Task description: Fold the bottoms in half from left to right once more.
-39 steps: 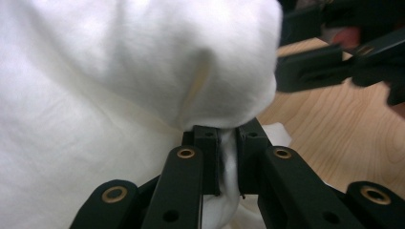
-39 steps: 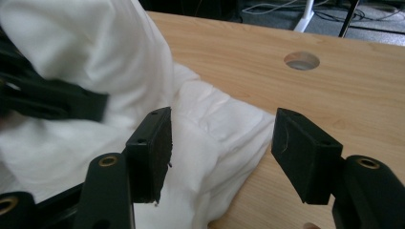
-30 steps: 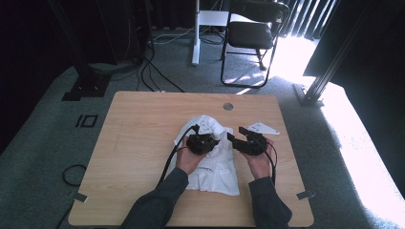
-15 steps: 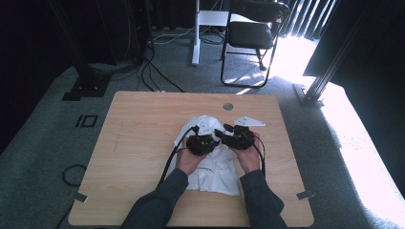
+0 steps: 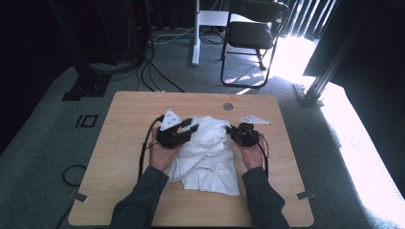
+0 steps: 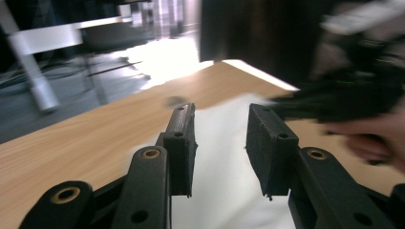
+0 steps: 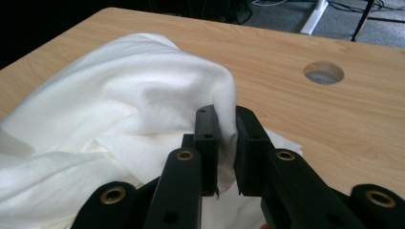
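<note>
White cloth [image 5: 206, 152], light wooden table [image 5: 124, 143], black hand-held grippers

Beyond the wooden table [image 5: 124, 157] with its round hole [image 5: 228, 106] — 1 black folding chair [image 5: 250, 36], floor cables [image 5: 157, 78].

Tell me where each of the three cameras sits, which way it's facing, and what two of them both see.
High view: above the person's side, looking forward and down on the table; both forearms, left gripper, right gripper.
Left gripper view: rides the left gripper, open jaws over the white cloth; the other hand at right.
Right gripper view: rides the right gripper, jaws pinching a cloth fold.
Shared: cloth and the table's round hole.
</note>
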A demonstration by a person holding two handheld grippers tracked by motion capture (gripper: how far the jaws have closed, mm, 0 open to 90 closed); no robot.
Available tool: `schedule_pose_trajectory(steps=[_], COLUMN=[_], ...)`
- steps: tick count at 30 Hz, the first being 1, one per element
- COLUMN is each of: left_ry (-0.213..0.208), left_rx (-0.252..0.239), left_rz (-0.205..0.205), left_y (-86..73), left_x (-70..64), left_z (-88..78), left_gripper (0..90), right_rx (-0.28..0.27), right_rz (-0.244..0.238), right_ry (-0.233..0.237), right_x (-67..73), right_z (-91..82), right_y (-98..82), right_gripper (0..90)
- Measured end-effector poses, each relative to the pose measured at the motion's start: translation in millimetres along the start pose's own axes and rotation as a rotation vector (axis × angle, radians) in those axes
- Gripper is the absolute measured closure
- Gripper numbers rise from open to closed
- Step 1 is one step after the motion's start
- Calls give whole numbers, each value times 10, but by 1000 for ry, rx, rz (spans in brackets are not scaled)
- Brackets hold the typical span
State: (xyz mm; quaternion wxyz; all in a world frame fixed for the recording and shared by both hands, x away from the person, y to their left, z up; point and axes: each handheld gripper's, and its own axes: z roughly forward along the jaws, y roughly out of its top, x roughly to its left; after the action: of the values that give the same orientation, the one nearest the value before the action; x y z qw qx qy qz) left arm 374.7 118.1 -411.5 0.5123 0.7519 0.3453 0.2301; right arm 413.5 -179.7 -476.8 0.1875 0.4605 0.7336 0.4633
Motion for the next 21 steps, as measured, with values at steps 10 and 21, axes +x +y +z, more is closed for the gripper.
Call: schedule_pose_trajectory(steps=[10,21], left_ry=[-31,-47], left_rx=[228,217], left_rz=[-64,-1], left_y=[-513,-461], left_x=[208,-118], left_z=[423,569], left_gripper=[671,643], right_rx=[65,-89], right_rz=[27,-68], right_ry=[-51,-37], right_x=[-146,366], right_z=[84,-465], right_y=[-89,4], right_gripper=[782,351])
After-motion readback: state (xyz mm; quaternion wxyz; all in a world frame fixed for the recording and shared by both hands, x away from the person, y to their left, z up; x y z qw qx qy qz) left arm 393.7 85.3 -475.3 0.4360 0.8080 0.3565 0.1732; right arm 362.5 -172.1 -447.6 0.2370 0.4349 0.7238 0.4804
